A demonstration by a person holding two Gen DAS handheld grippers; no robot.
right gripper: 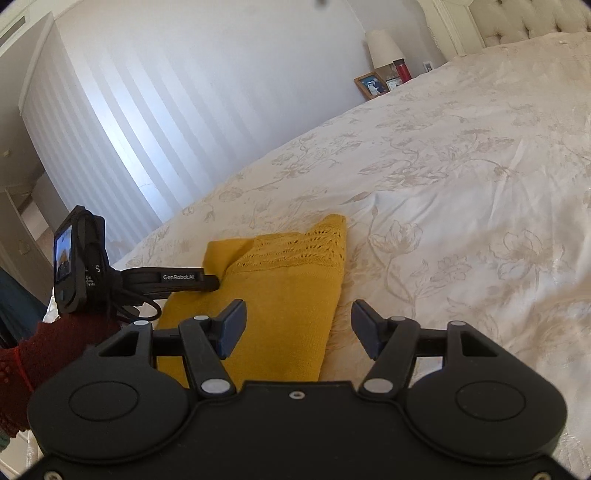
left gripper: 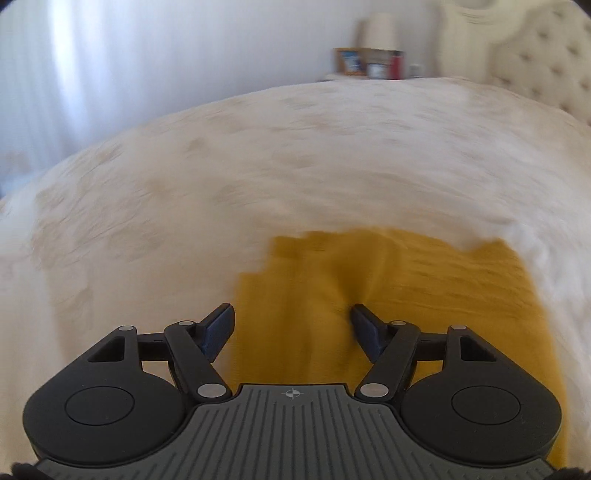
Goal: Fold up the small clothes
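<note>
You are working on a wide bed (right gripper: 461, 155) spread with a cream cover printed in pale flowers, and everything here places itself around the mustard-yellow knit garment (right gripper: 280, 295) lying folded on that cover near the bed's close edge. Beyond the garment, at the far end of the bed, stands a tufted cream headboard (right gripper: 535, 20), and beside it a bedside stand carries a lamp with a pale shade (right gripper: 382, 46), a framed photo (right gripper: 371, 85) and a red container (right gripper: 403, 71). Behind the garment, past the bed's far side, runs a white wall lined with vertical blinds (right gripper: 122, 122). Your right gripper (right gripper: 297, 326) hangs just above the garment's near right edge, its fingers spread apart and grasping nothing. Your left gripper (left gripper: 291, 326) sits over the garment too, fingers likewise released, with yellow cloth showing between them but not pinched; its view is blurred. In the right wrist view that left tool reaches the garment's left side, with your dark red knit sleeve (right gripper: 44, 350) below it.
</note>
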